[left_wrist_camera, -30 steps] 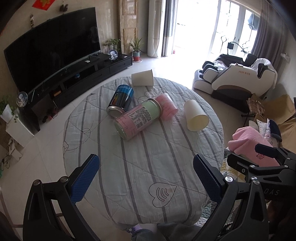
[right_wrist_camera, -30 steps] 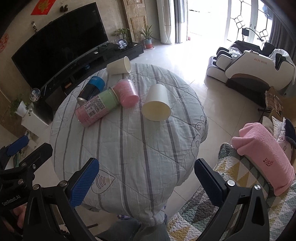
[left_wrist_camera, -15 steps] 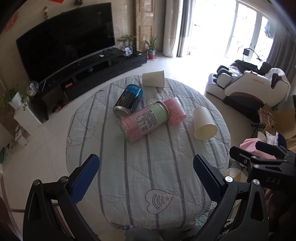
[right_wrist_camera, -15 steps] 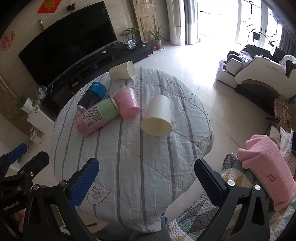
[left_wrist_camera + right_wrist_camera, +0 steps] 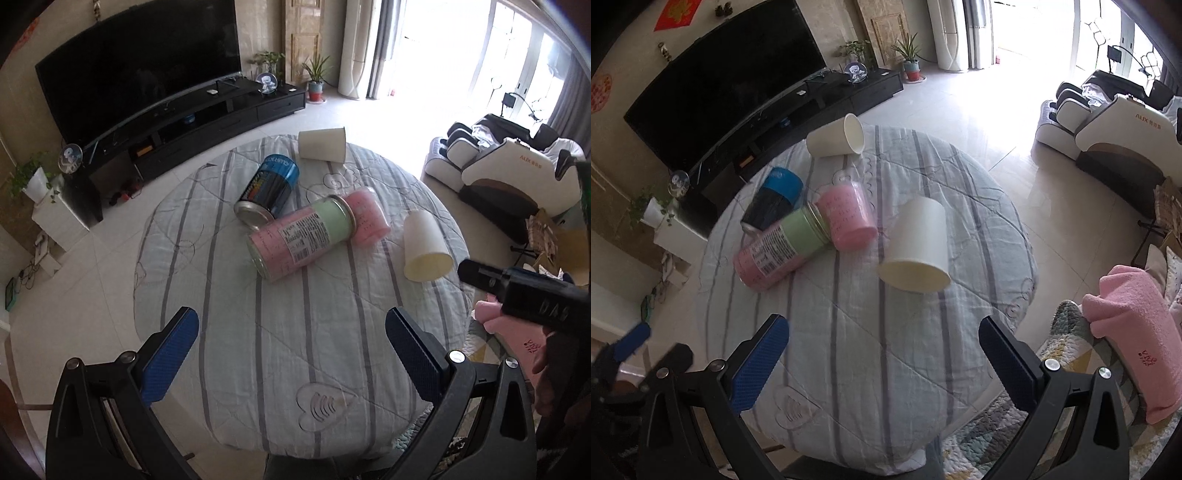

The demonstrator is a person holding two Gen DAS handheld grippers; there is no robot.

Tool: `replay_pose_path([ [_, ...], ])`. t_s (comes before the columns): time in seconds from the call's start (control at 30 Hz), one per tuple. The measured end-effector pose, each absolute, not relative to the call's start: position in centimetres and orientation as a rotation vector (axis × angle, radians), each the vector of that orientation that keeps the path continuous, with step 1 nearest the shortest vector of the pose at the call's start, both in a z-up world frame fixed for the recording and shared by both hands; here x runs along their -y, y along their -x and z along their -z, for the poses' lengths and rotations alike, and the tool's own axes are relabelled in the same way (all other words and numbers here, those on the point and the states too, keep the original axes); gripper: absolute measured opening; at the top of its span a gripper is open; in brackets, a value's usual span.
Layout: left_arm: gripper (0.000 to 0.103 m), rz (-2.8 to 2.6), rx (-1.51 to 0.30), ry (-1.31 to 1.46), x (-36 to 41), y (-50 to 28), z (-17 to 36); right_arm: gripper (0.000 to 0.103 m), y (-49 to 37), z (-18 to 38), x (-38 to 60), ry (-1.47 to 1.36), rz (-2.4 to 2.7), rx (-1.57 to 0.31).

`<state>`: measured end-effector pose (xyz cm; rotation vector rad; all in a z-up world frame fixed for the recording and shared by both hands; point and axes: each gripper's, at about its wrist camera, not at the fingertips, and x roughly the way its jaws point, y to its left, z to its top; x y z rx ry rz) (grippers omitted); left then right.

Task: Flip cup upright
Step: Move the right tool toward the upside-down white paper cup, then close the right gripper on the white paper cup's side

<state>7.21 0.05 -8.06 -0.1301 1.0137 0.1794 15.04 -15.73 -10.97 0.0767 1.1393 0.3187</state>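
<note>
- Both grippers have drifted nearer the round striped-cloth table (image 5: pixel 849 369); the right gripper (image 5: pixel 882 350), jaws apart, now faces the nearer tipped cream paper cup (image 5: pixel 918 247).
- The left gripper (image 5: pixel 291 347) hangs back, jaws apart, empty.
- Nothing is grasped yet.

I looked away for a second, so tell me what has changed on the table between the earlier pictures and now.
Only the grippers moved. The right gripper and left gripper both came in closer over the round table, the right one heading toward the near white cup. Both are open and hold nothing. The near white cup, far white cup, pink cup, pink-green can and blue can lie on their sides where they were.
</note>
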Motion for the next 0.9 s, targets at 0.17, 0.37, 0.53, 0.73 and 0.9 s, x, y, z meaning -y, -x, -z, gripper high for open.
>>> replay_pose_path([
  [0.17, 0.102, -0.152, -1.002, 0.113, -3.0, -10.1, 8.1, 0.103, -19.0, 10.6, 13.1, -0.195, -0.299, -1.152],
  [0.37, 0.102, -0.067, -1.004, 0.011, -7.6, -14.5, 8.1, 0.103, -25.0, 11.8, 8.7, -0.418, -0.218, -1.165],
  [0.53, 0.102, -0.026, -1.021, -0.006, -12.0, -18.9, 8.9, 0.103, -30.5, 14.1, 4.8, -0.58, -0.115, -1.165],
  [0.73, 0.102, -0.013, -1.028, -0.015, -15.5, -23.9, 10.0, 0.103, -36.0, 17.7, 2.0, -0.724, 0.007, -1.221],
  [0.9, 0.102, -0.025, -1.035, -0.02, -17.6, -27.7, 11.0, 0.103, -38.9, 20.7, 1.3, -0.803, 0.128, -1.25],
])
